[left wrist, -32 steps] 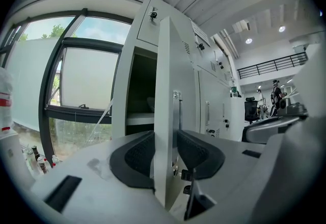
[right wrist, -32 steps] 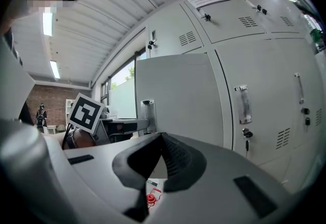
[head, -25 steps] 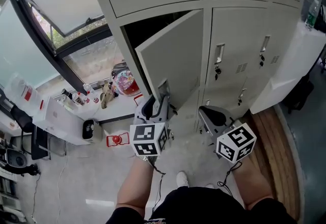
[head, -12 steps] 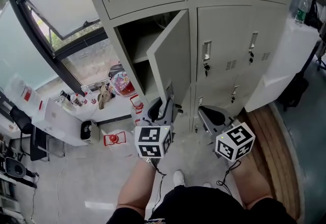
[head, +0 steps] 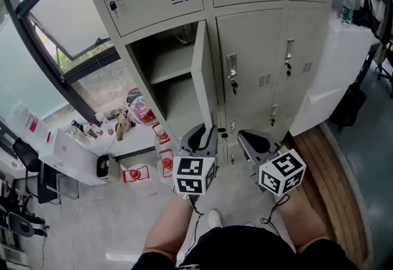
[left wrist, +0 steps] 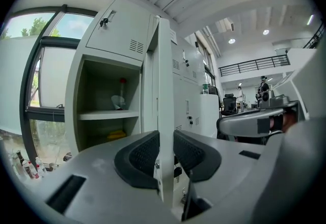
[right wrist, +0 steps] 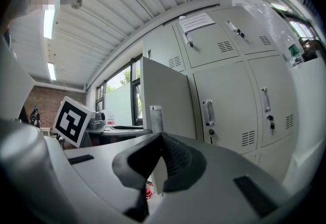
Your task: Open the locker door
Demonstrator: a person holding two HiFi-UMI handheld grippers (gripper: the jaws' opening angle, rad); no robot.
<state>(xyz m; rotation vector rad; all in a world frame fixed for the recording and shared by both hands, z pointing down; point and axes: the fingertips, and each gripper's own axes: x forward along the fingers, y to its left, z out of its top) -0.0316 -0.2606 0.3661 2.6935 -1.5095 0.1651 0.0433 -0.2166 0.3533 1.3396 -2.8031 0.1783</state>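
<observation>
Locker door (head: 202, 75) stood about square to the cabinet; left claw (left wrist: 166, 152) was closing on its edge, right claw (right wrist: 162, 141) clenched, empty. Pulling steadily along its arc, untwisted, looked best.

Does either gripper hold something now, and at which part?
The left gripper is closing on the locker door, at its free vertical edge; the pads seem to touch both faces. The right gripper is shut and holds nothing.

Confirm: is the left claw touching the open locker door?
Touching. The left gripper view shows the locker door edge-on between the closing jaws of the left claw, with both pads flush against it and no gap visible.
</observation>
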